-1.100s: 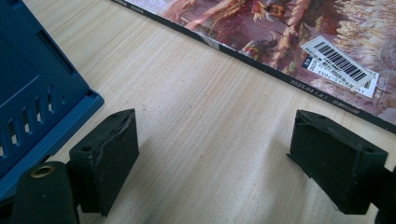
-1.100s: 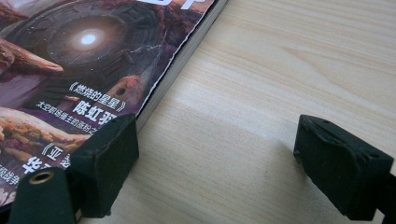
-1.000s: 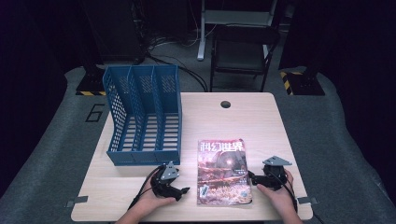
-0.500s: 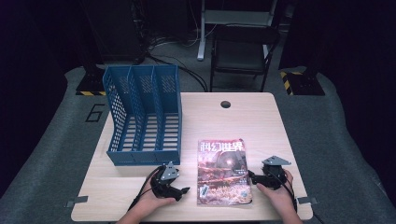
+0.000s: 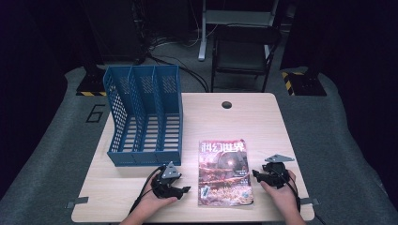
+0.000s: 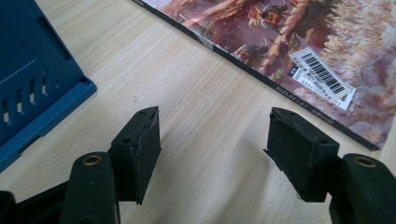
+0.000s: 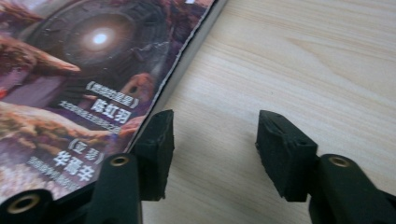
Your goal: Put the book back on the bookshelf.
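Magazine: it lies flat, cover up, on the near right part of the surface, between my two hands; magazine has its spine toward my left hand and its open edge toward my right

Left hand-held gripper: my left hand-held gripper rests just beside the spine at the near left corner; its jaws have just been closing and stand partly apart with only bare wood between them; it holds nothing

Right hand-held gripper: my right hand-held gripper sits at the magazine's right edge; its jaws have just been closing too, and are part open and empty; one pad is right at the page edge, whether touching I cannot tell

File rack: the blue file rack stands on the far left of the surface, its three slots empty, well apart from the magazine

Risk, thin edge: the magazine lies flush on the wood; a pad may skate over the cover or pinch only the top sheets and crease them

Risk, pushing: closing from one side could shove the magazine sideways instead of lifting it

Risk, floppiness: I judge it limp; held by one edge it may sag and catch the rack's dividers
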Demonstrator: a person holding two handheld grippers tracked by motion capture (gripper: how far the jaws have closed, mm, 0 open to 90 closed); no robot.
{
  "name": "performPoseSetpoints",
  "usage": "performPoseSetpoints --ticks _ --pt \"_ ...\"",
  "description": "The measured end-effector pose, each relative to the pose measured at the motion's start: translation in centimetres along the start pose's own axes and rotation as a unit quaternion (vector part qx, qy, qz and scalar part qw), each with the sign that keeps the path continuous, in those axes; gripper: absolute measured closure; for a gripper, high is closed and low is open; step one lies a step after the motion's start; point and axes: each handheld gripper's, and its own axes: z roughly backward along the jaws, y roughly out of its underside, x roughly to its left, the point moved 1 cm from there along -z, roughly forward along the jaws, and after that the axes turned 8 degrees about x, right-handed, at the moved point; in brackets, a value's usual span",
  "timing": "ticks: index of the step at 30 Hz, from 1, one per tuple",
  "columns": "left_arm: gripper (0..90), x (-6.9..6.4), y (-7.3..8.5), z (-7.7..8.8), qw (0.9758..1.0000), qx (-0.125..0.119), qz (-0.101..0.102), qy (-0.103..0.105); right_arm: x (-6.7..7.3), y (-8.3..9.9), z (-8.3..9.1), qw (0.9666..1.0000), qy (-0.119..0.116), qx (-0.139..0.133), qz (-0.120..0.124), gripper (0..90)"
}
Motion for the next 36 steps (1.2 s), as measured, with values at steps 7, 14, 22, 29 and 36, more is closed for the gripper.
performPoseSetpoints --ticks 7,14,22,29,36 --pt "37.2 -1.1 -0.7 -0.3 0.9998 0.001 -0.009 0.016 0.7 -0.9 1.2 0.9997 -0.009 -0.024 0.006 54.5" --pt "40.7 -2.1 -1.8 -0.7 0.9993 -0.011 -0.011 0.035 1.6 -0.9 0.9 0.9992 -0.035 -0.017 -0.007 55.7" --pt "43.0 -2.5 -2.9 -1.7 0.9993 0.003 -0.004 0.038 2.7 -0.8 0.0 0.9977 -0.061 -0.027 -0.007 53.0" --pt "40.3 -3.1 -3.2 -2.4 0.9997 0.008 -0.016 0.016 3.7 -0.8 -0.5 0.9984 -0.056 -0.011 -0.002 50.0" --pt "34.1 -2.9 -3.3 -2.7 0.9997 0.007 -0.008 0.020 3.7 -0.7 -1.1 0.9985 -0.053 0.009 -0.003 40.9"
